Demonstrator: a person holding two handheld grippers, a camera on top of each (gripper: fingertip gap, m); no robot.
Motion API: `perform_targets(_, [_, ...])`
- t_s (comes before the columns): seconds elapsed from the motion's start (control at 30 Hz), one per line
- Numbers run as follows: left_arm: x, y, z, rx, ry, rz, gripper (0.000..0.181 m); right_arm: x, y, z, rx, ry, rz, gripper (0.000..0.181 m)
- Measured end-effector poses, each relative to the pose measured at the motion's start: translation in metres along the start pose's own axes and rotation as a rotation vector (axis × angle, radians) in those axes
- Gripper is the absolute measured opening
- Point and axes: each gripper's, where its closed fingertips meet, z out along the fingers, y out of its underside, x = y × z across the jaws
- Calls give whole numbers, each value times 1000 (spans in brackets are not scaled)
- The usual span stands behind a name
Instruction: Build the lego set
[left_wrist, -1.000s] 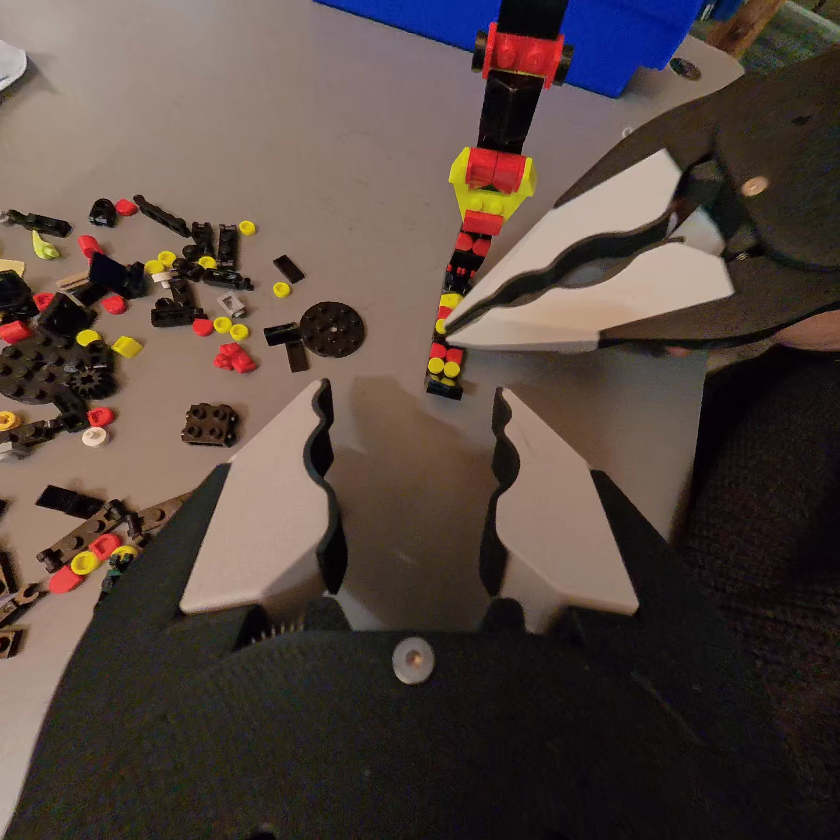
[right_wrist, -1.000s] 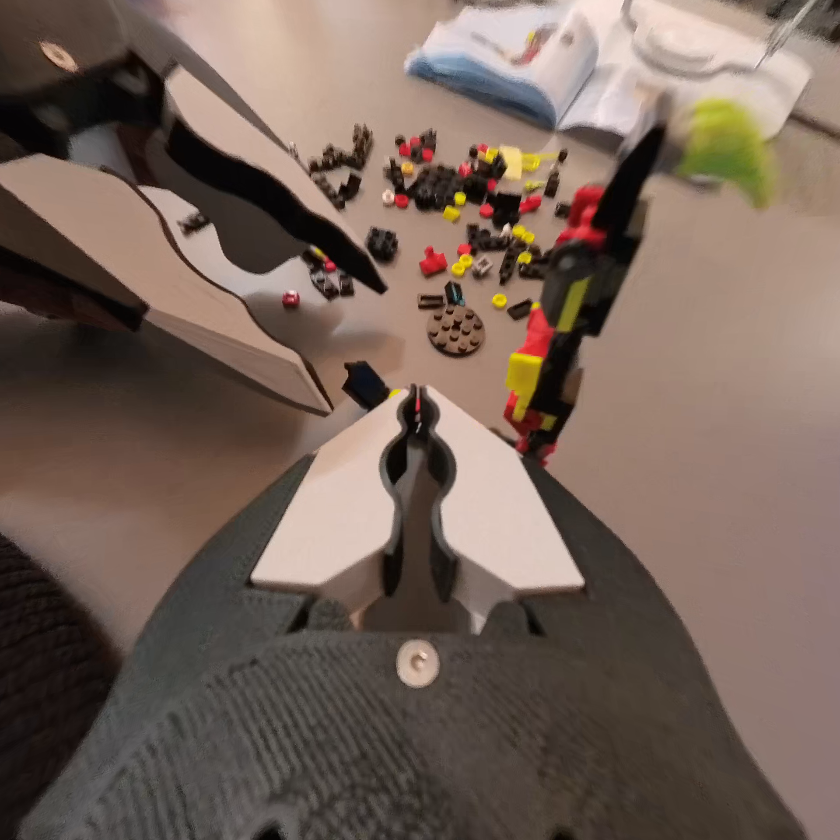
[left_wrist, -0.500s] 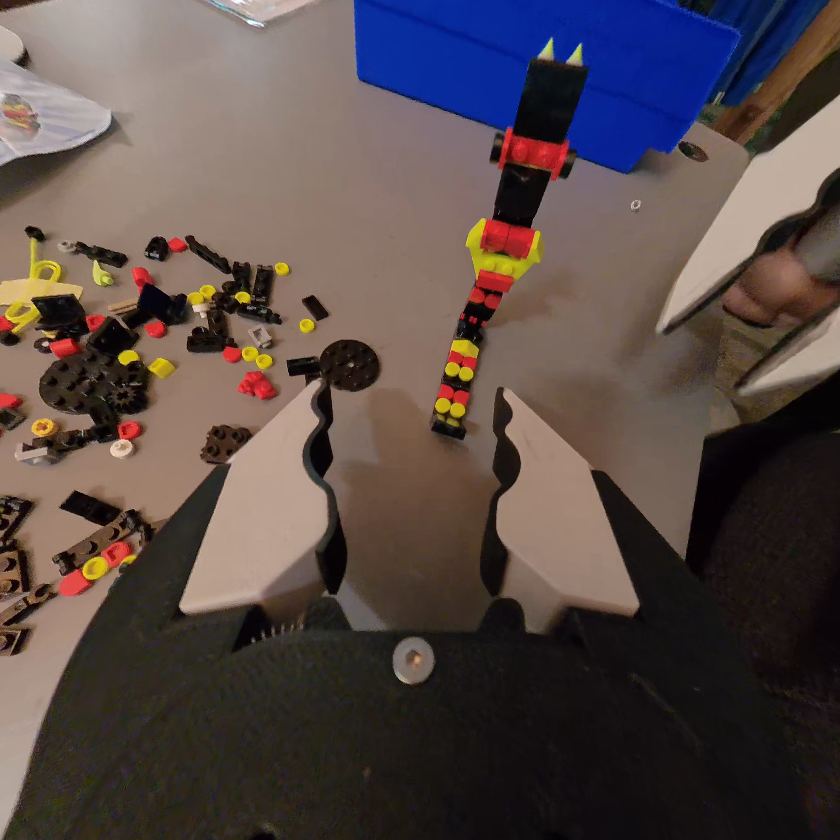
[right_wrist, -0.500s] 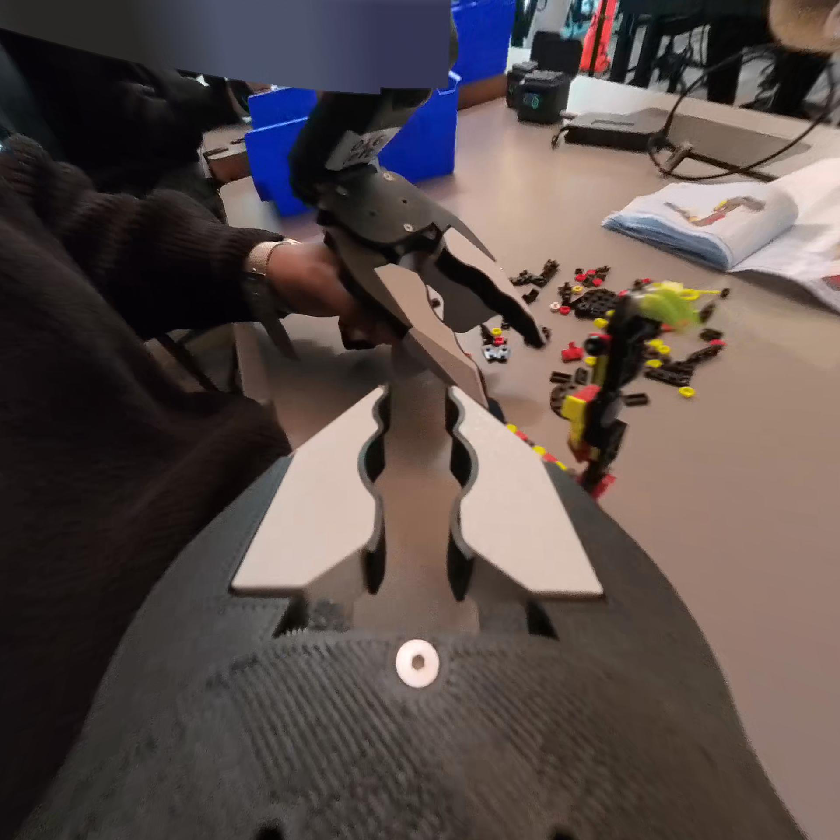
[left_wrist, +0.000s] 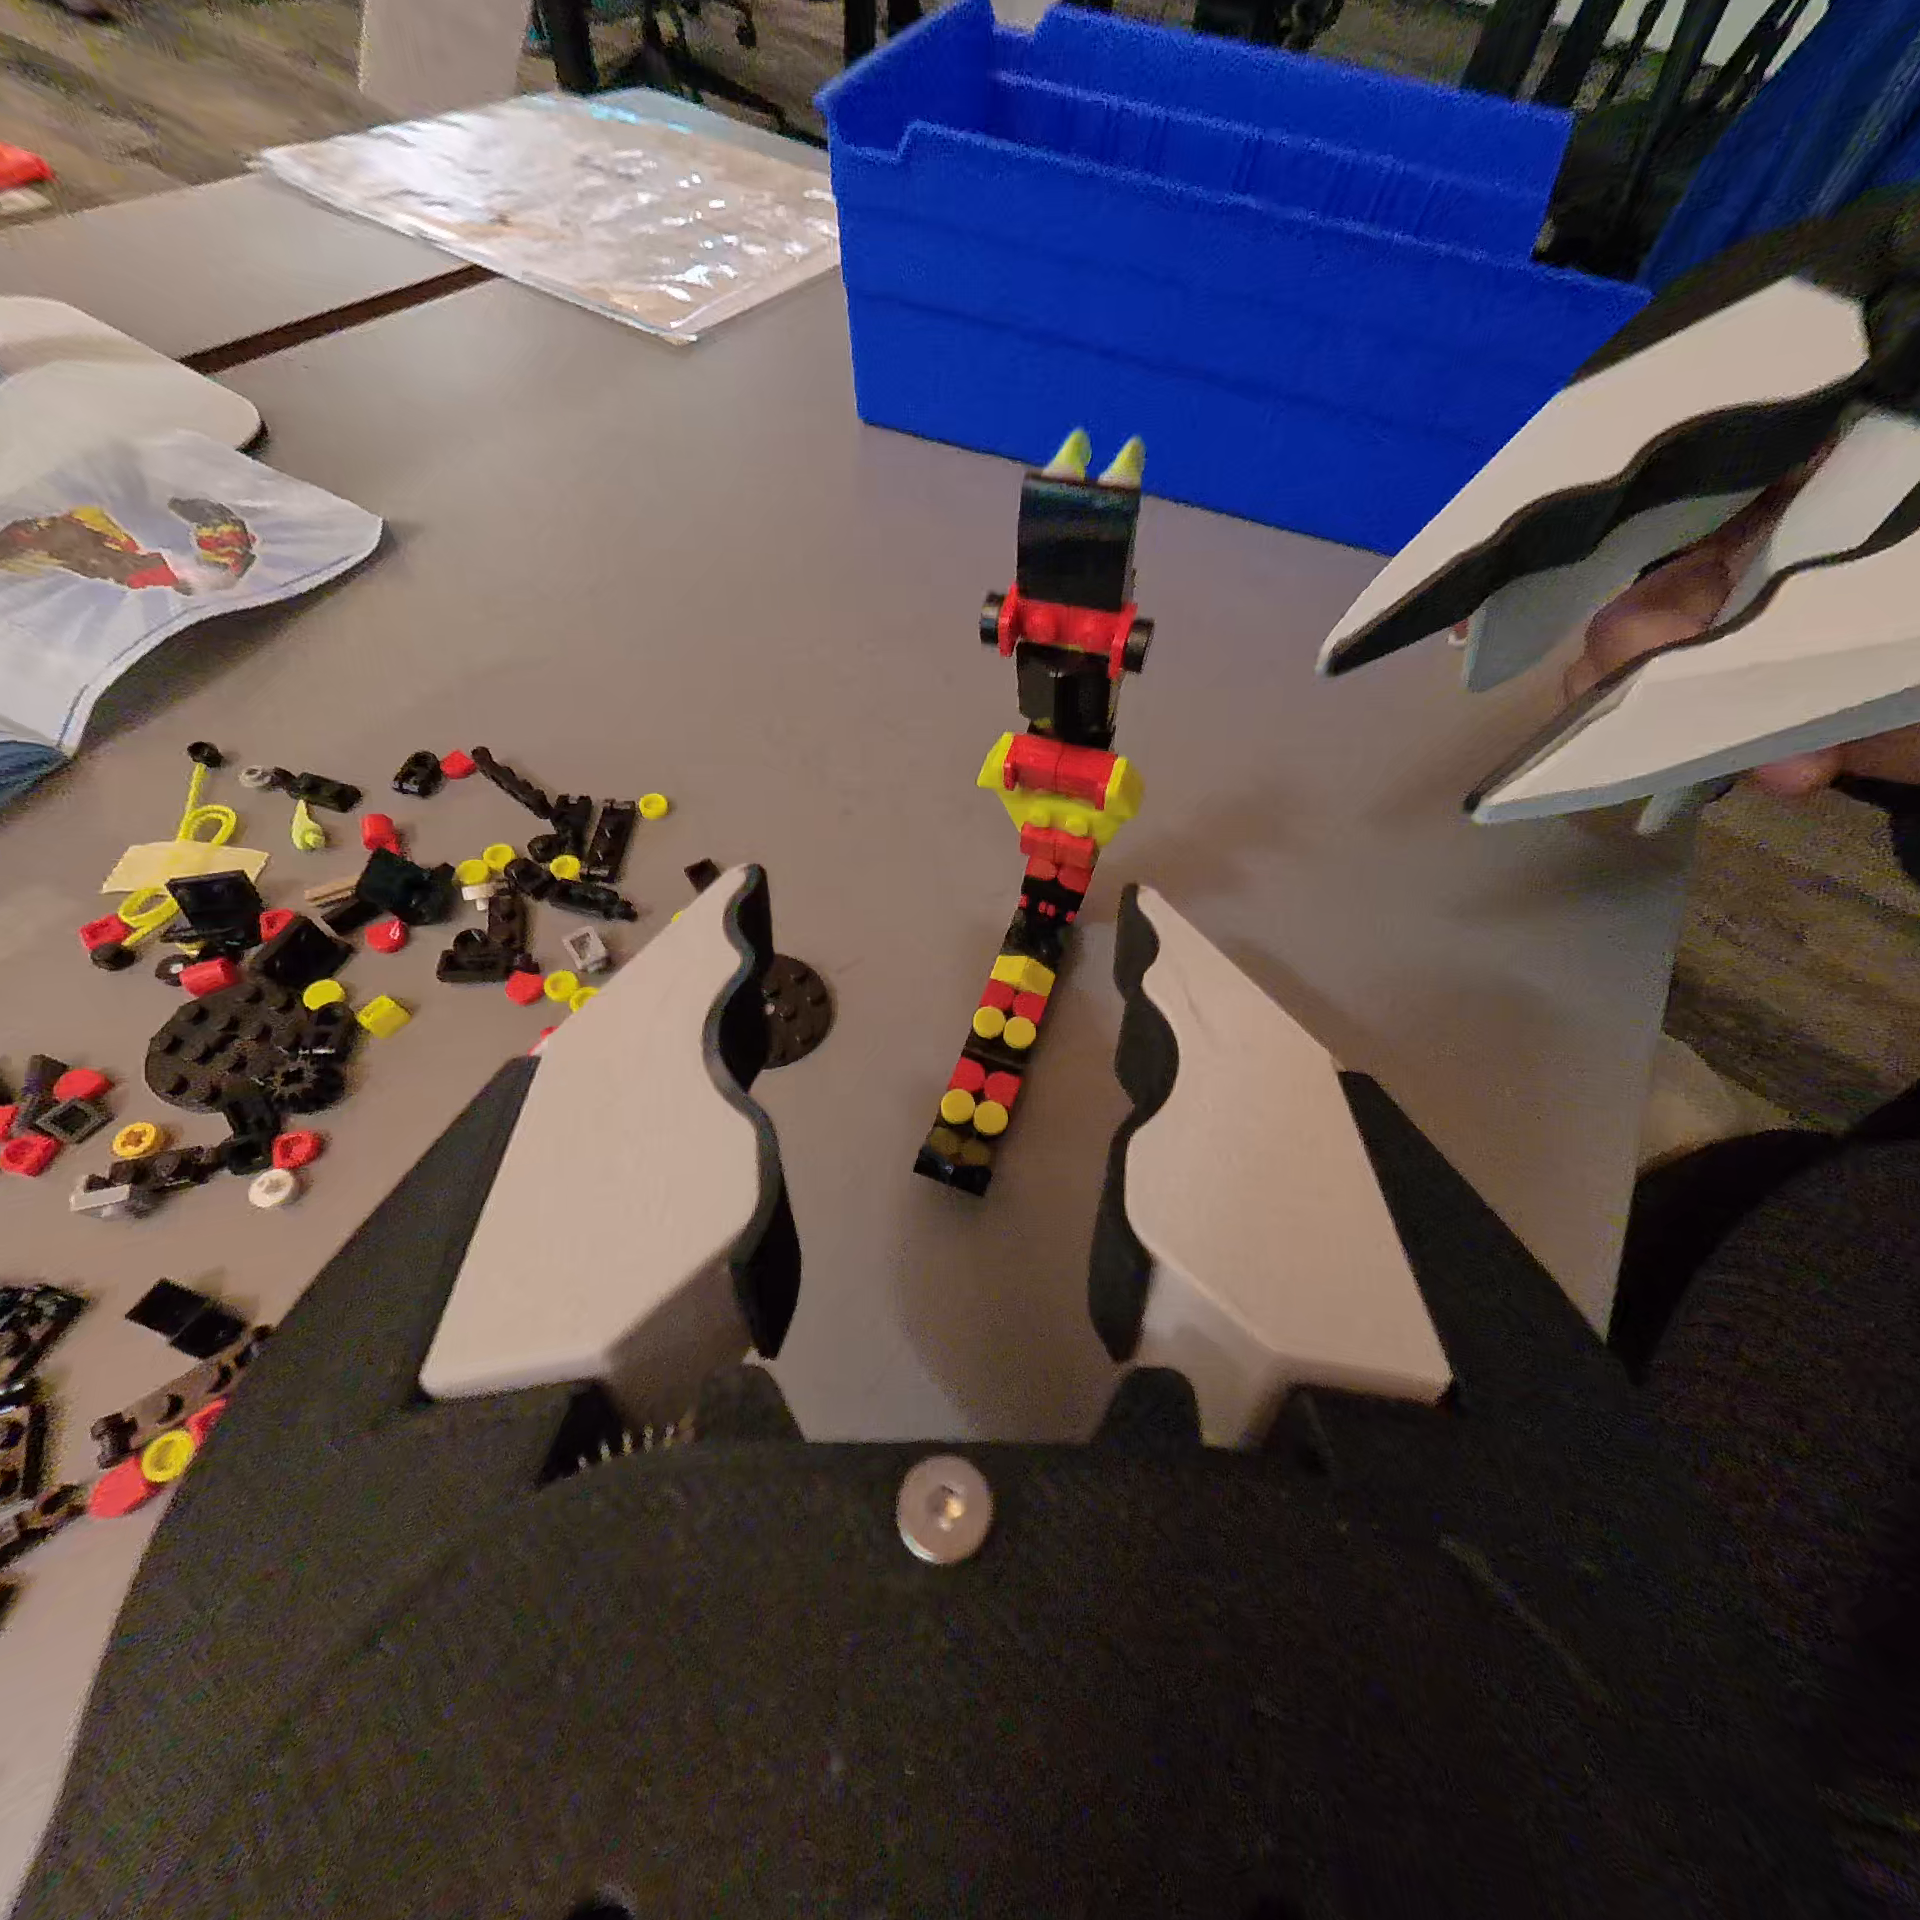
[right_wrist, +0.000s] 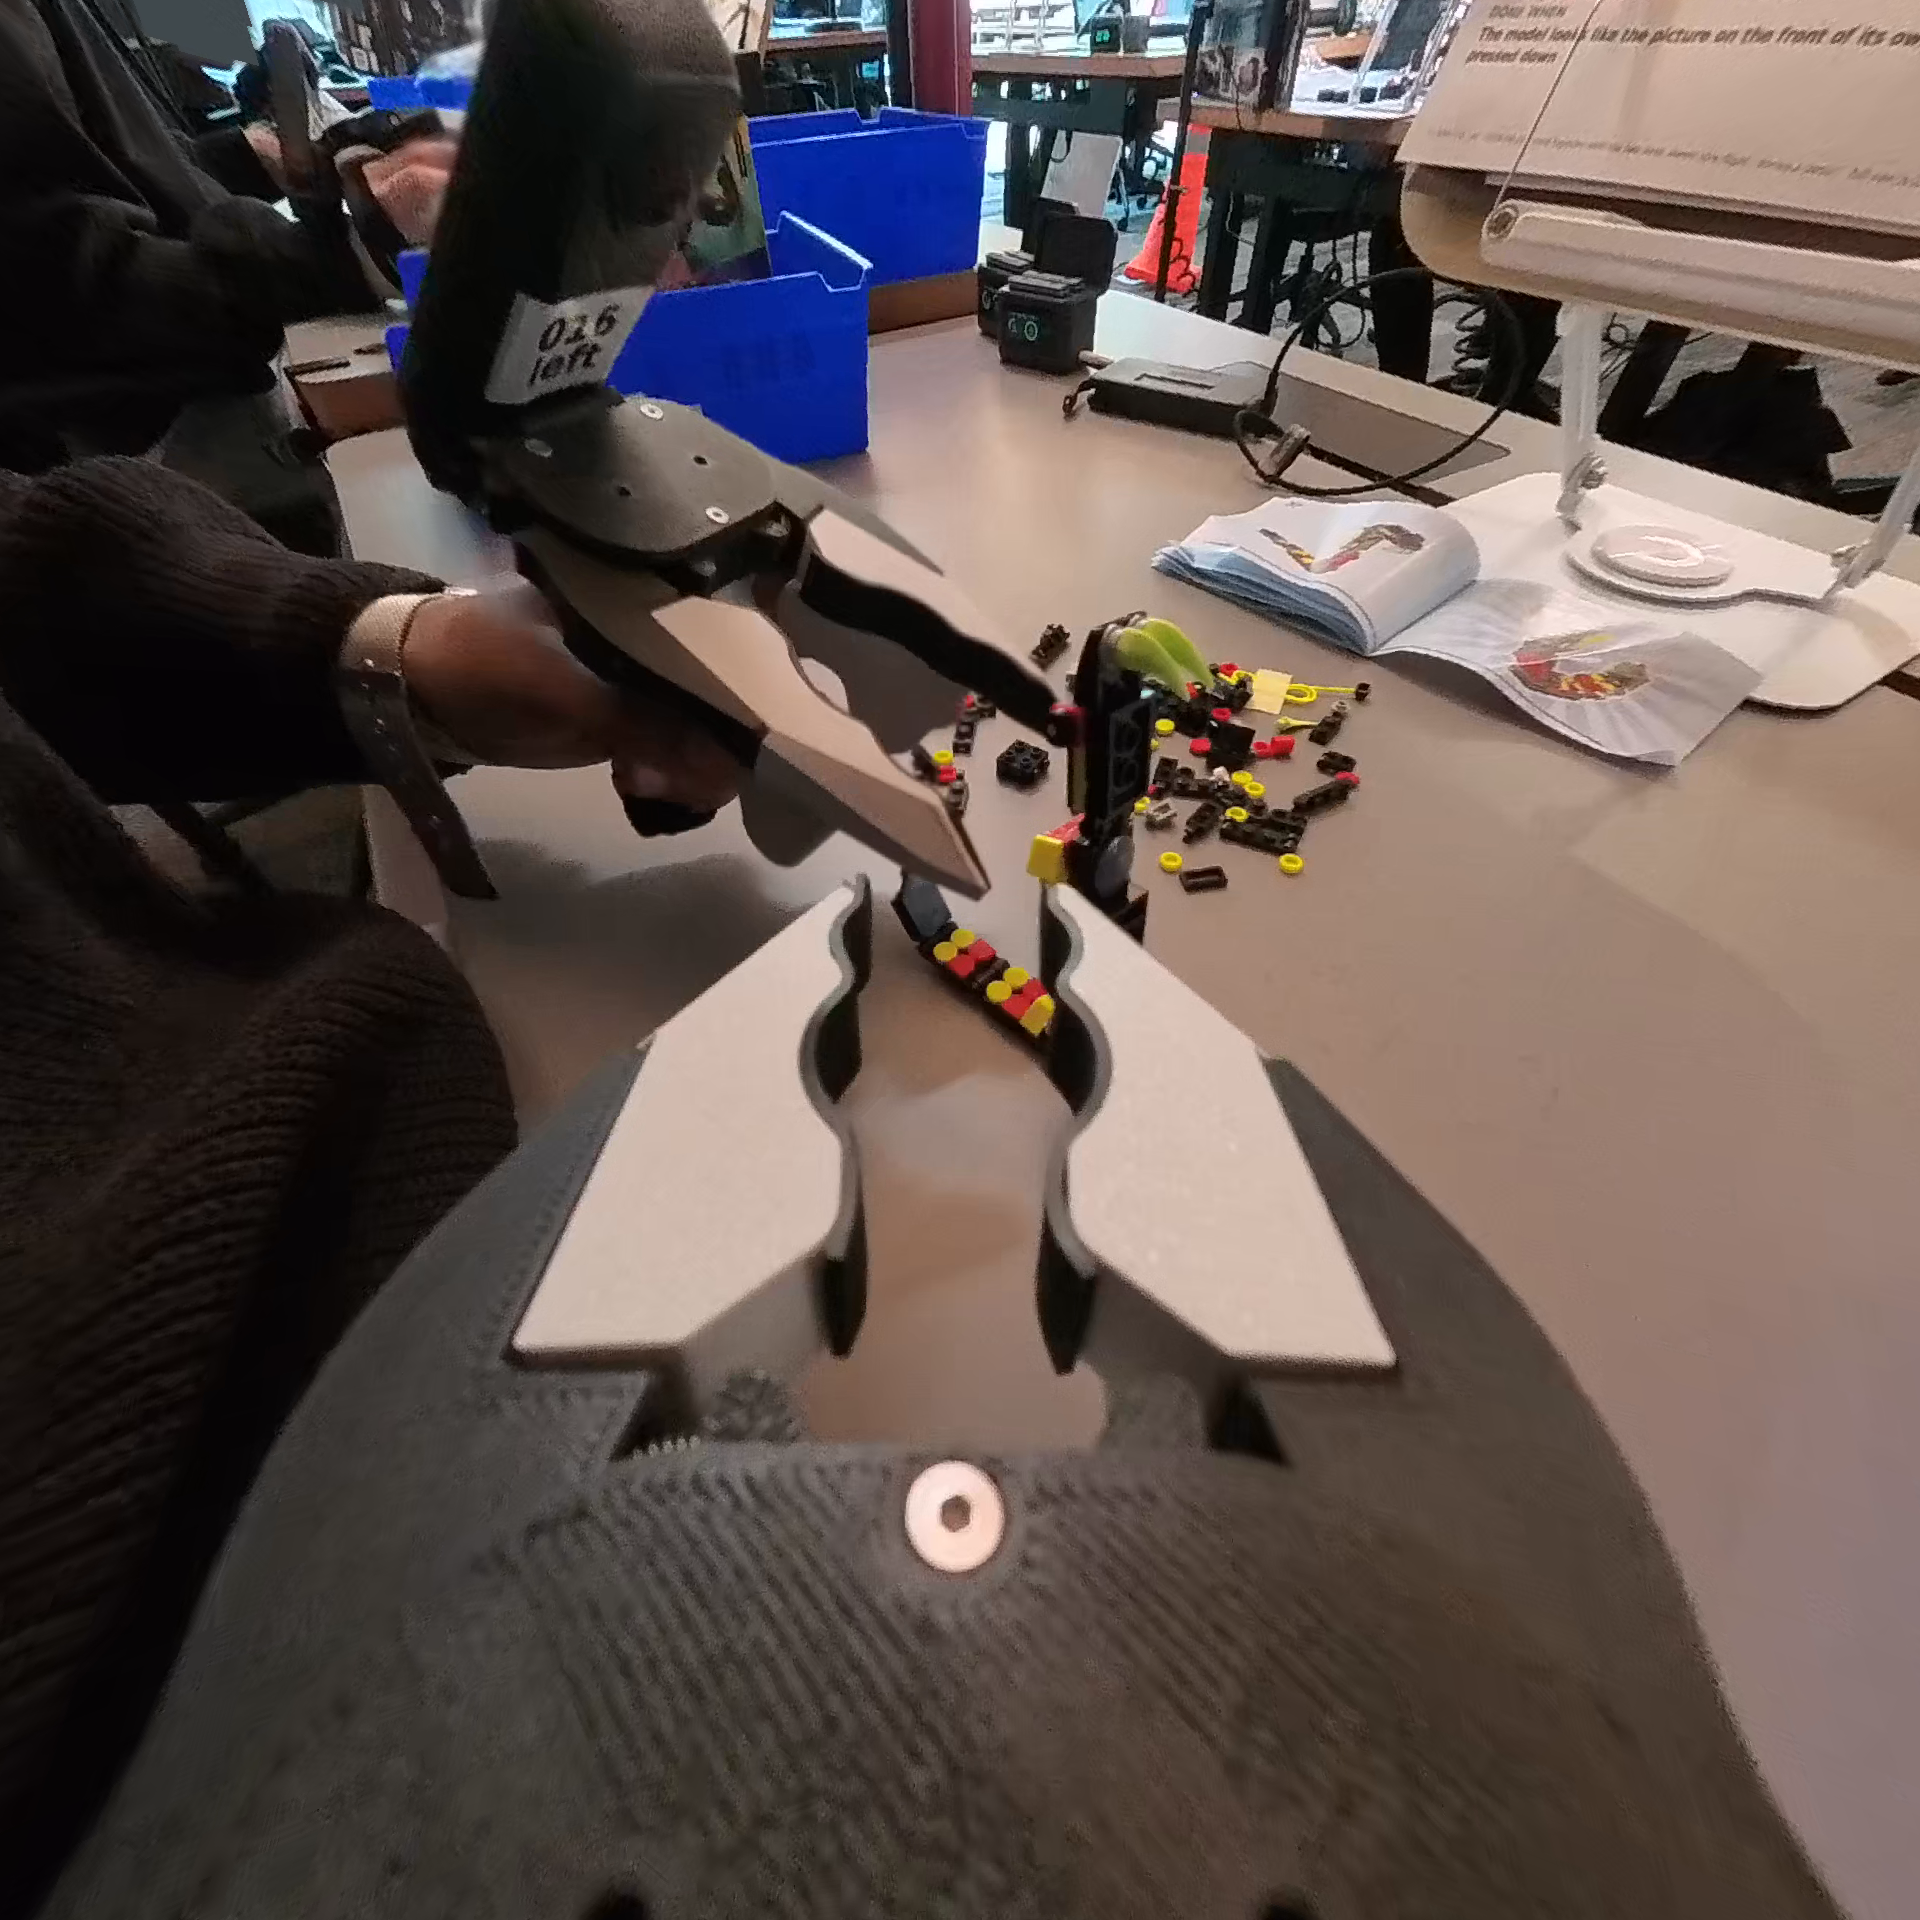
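A black, red and yellow lego model (left_wrist: 1060, 727) stands upright on the grey table (left_wrist: 727, 582), with lime horns on top and its studded tail (left_wrist: 987, 1060) lying flat toward me. My left gripper (left_wrist: 940, 894) is open and empty, and the tail lies between its fingers without touching them. My right gripper (left_wrist: 1397, 740) hovers to the right of the model, open. In the right wrist view the right gripper (right_wrist: 954, 891) is open and empty just short of the tail (right_wrist: 987, 971). The left gripper (right_wrist: 1013, 802) reaches in beside the model (right_wrist: 1112, 748).
Several loose black, red and yellow pieces (left_wrist: 312, 987) lie left of the model, with a black round plate (left_wrist: 795, 1013) near my left finger. A blue bin (left_wrist: 1195, 312) stands behind. An instruction booklet (left_wrist: 125, 561) and a plastic bag (left_wrist: 582, 208) lie far left. The table edge (left_wrist: 1662, 935) is on the right.
My right gripper went from shut at the model's tail to open and drew back to the right. My left gripper stayed open and now straddles the tail.
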Motion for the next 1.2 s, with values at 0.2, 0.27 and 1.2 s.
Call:
perform_targets(0.2, [-3, 9, 3, -25, 16, -33, 66, 3, 3, 2, -19, 16, -3, 30])
perform_targets(0.27, [-5, 11, 1, -26, 19, -39, 66, 5, 5, 4, -30, 24, -5, 30])
perform_targets(1.2, [-12, 27, -4, -65, 87, -51, 68, 24, 10, 5, -39, 82, 82, 31])
